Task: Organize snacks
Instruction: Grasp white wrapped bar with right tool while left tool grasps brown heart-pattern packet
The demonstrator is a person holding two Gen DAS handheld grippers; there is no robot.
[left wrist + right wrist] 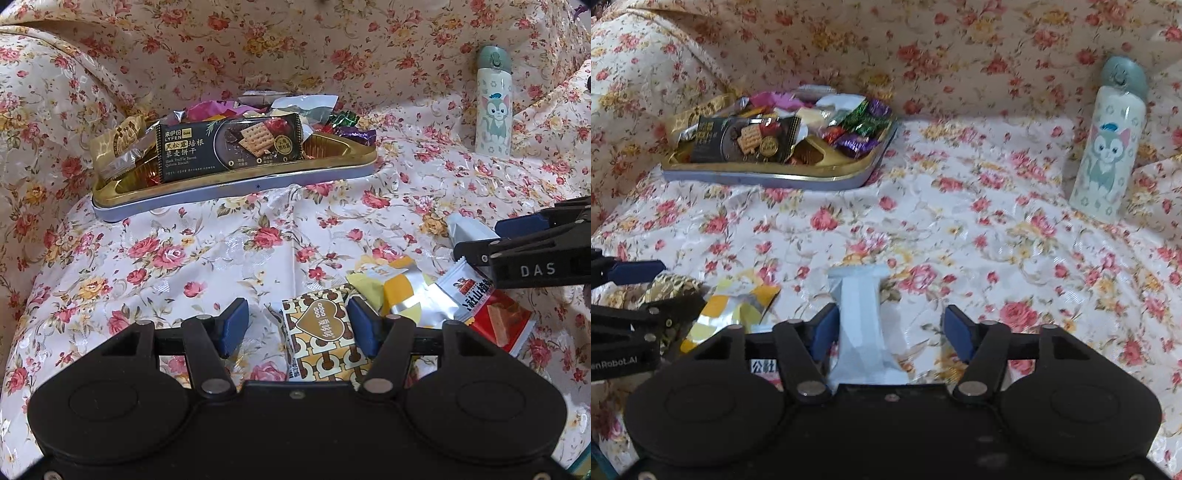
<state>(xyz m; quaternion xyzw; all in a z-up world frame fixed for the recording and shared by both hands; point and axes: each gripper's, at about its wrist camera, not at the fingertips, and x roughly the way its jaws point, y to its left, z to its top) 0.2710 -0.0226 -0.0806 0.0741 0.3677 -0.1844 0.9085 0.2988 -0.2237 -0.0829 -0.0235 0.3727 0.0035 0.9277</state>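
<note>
A gold tray with a lilac rim [236, 188] [768, 179] holds several snacks, among them a black cracker packet [229, 147]. Loose packets lie on the floral cloth in front. My left gripper [299, 325] is open around a cream packet with brown and gold print [321, 332], which lies by the right-hand pad and well apart from the left-hand one. My right gripper [891, 332] is open over a pale blue packet [862, 317] beside its left-hand pad, far from the other. Each gripper shows in the other's view: the right [480, 238], the left [665, 288].
A yellow and silver packet [406, 295] [738, 306] and a red and white packet [487, 310] lie between the grippers. A white bottle with a cat print [493, 103] [1108, 147] stands at the back right. Floral cloth rises behind the tray.
</note>
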